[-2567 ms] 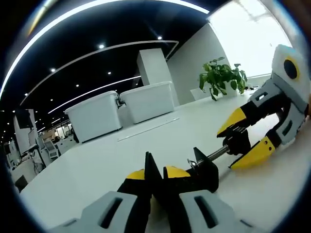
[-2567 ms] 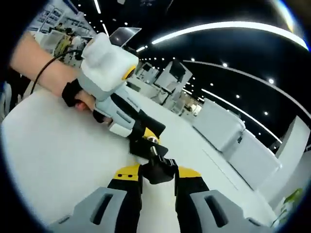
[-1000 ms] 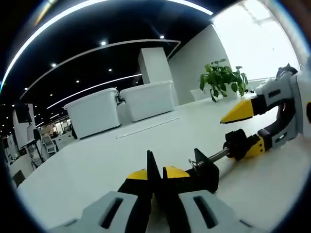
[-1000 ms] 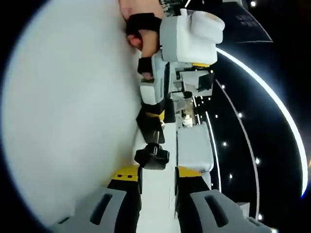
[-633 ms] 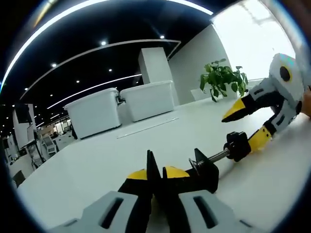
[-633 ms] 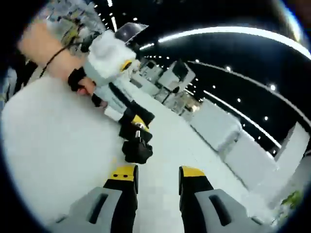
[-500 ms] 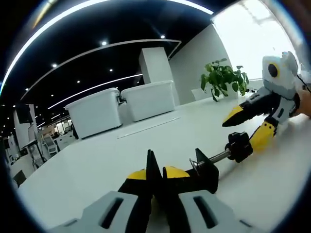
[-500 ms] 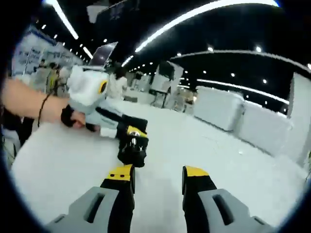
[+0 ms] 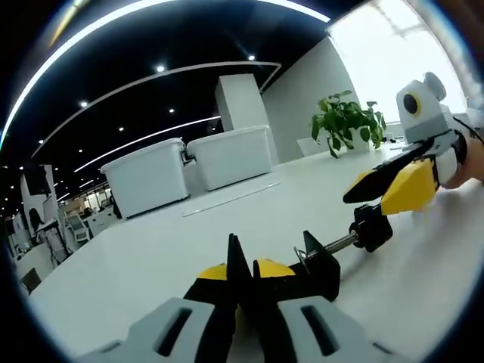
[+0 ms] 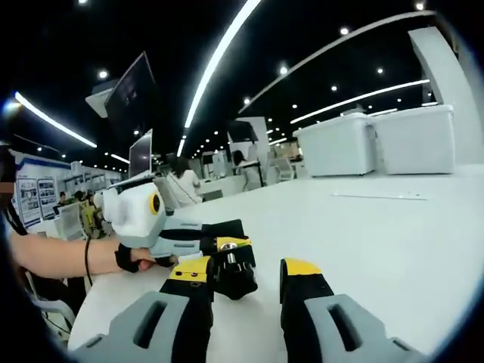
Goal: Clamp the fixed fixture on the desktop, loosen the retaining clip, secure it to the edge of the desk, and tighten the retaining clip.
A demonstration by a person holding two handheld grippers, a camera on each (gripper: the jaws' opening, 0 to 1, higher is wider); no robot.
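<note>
The white desk (image 9: 151,257) carries it all, no edge in sight. The clamp fixture (image 9: 321,265) lies flat, screw axis running from the left gripper (image 9: 242,276), pinched on its body, out to the knob (image 9: 372,227). The right gripper (image 10: 242,291) is nearest that knob (image 10: 236,278), jaws spread, not yet gripping. The clip itself is hard to make out.

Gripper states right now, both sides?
Left gripper: shut on the black clamp.
Right gripper: open, holding nothing; the clamp's knob sits between its jaws.
</note>
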